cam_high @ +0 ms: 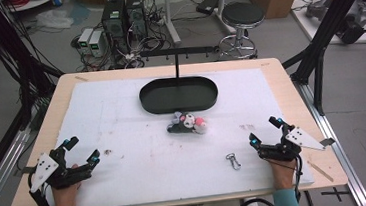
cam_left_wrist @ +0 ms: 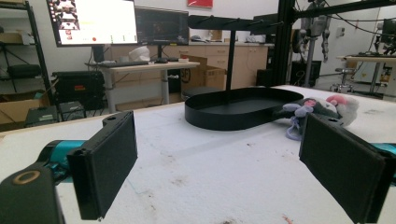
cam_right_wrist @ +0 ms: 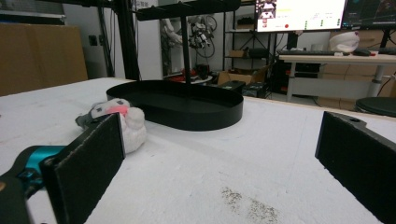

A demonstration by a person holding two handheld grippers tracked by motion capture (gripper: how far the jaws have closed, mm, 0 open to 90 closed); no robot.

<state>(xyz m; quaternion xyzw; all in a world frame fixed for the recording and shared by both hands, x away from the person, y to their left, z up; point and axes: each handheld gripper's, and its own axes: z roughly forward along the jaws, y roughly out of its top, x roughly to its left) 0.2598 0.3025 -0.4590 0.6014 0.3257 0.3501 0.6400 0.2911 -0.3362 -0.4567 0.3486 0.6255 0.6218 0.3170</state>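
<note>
A small heap of plush toys point(cam_high: 187, 123) in grey, white and pink lies mid-table, just in front of a black oval tray point(cam_high: 178, 94) with an upright post and crossbar. The same plush toys point(cam_left_wrist: 317, 109) point(cam_right_wrist: 119, 116) and tray point(cam_left_wrist: 243, 108) point(cam_right_wrist: 187, 108) appear in both gripper views. A small metal clasp point(cam_high: 233, 161) lies on the white mat toward the right. My left gripper point(cam_high: 81, 152) rests open at the near left, holding nothing. My right gripper point(cam_high: 265, 131) rests open at the near right, jaws wide apart and empty.
A white mat point(cam_high: 124, 138) covers the wooden table point(cam_high: 38, 196). A dark smudge point(cam_high: 108, 151) marks the mat near the left gripper. Behind the table are a stool point(cam_high: 242, 22), computer cases point(cam_high: 123, 15) and cables on the floor.
</note>
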